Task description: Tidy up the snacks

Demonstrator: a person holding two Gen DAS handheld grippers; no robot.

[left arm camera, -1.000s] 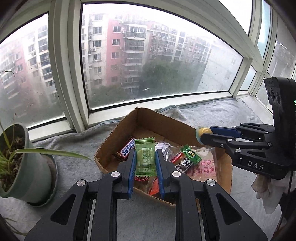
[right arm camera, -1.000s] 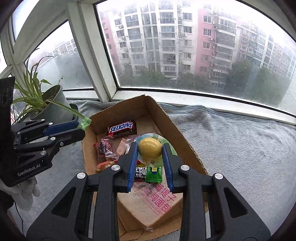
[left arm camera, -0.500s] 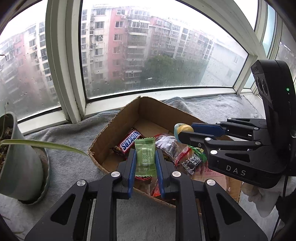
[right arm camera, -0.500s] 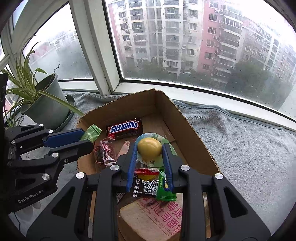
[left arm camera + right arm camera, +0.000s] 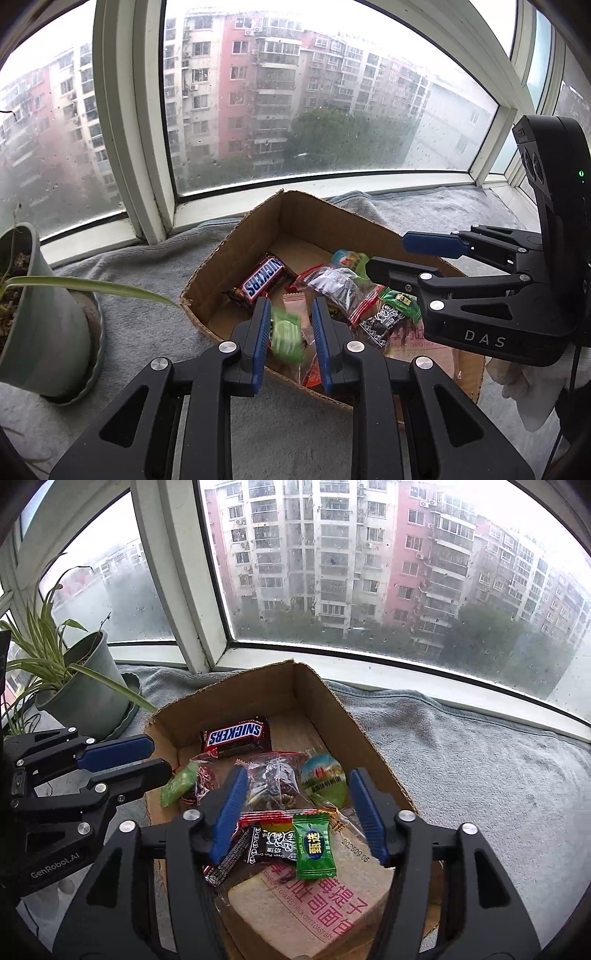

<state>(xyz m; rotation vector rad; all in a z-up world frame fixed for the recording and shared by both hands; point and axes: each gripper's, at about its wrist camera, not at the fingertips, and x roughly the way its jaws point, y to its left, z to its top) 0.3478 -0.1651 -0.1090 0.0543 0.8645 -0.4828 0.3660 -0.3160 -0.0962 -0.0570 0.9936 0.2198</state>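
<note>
An open cardboard box (image 5: 354,734) on the grey towel holds a Snickers bar (image 5: 236,734), a clear bag of dark snacks (image 5: 273,779), a black plum packet (image 5: 273,845), a green candy (image 5: 313,845) and a bread packet (image 5: 314,904). My right gripper (image 5: 297,775) hangs over them, its jaws opening wide. The jelly cup (image 5: 325,779) lies loose in the box below them, lid up. My left gripper (image 5: 290,302) is at the box's near wall (image 5: 236,258), its jaws opening. A blurred green candy (image 5: 286,338) slips between the pads, apart from both.
A potted plant in a grey pot (image 5: 40,314) stands left of the box, one long leaf reaching towards it. The window frame (image 5: 147,184) runs close behind. Grey towel (image 5: 480,775) spreads to the right. A white cloth (image 5: 517,376) hangs under the right gripper.
The right jaws have spread and let the yellow jelly cup fall into the box. The left jaws have parted a little and the green candy has slid down. Both grippers came closer to the box.
</note>
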